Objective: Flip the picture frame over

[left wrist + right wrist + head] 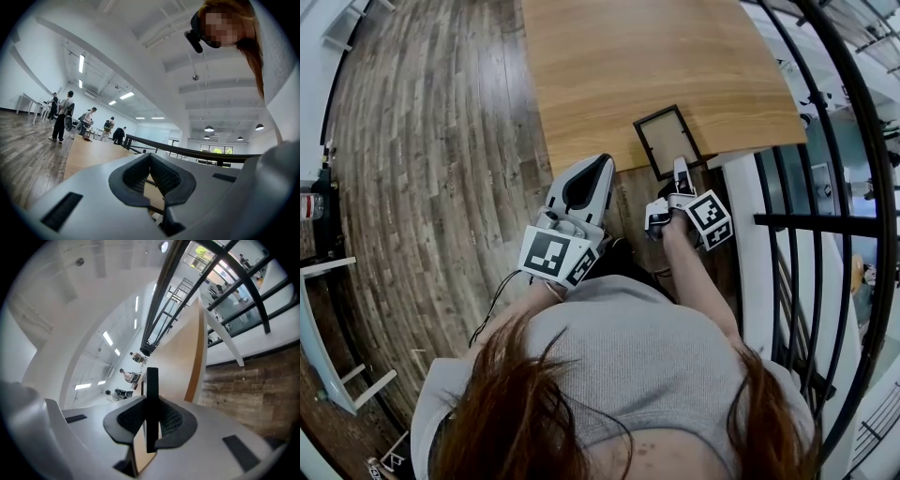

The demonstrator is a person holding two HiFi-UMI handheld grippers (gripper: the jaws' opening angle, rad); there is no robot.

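Observation:
The picture frame [667, 141], black-edged with a pale brown panel facing up, hangs over the near edge of the wooden table [628, 66]. My right gripper [680, 169] is shut on the frame's near edge. In the right gripper view the frame's black edge [152, 380] stands upright between the pads, and the right gripper [151, 416] is rolled onto its side. My left gripper [605, 159] hovers at the table's near edge, left of the frame and apart from it. In the left gripper view the left gripper [150, 157] is shut with nothing in it.
A black metal railing [825, 220] and a white post [750, 244] run close along the right of the table. Wooden floor [422, 169] lies to the left, with a white piece of furniture [319, 347] at the far left. Several people stand far across the room [61, 117].

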